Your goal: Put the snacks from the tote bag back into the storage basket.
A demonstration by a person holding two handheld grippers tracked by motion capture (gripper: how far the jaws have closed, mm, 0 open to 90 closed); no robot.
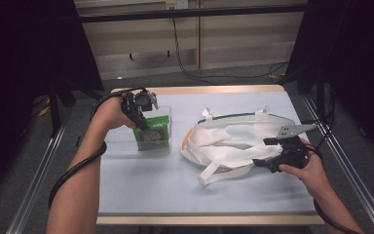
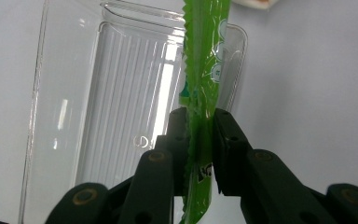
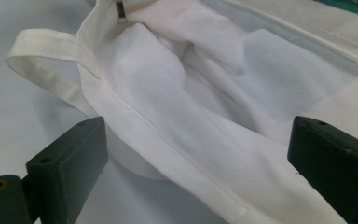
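Left claw (image 2: 200,135) pinches a crinkle-edged green packet (image 2: 205,60) above a clear tray (image 2: 98,93); right claw (image 3: 196,158) gapes over a white bag (image 3: 168,93) on the pale counter (image 1: 151,185).

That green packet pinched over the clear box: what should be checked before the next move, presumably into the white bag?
1. Left gripper grips the green packet: ok, jaws pressed on its crimped edge.
2. Packet clear of the clear plastic box: cannot tell; it hangs upright over the box.
3. Right gripper ready at the white bag: ok, jaws wide open around the hem.
4. Bag mouth held open: not ok, the cloth lies slack, not gripped.
5. Bag fully on the table: ok.
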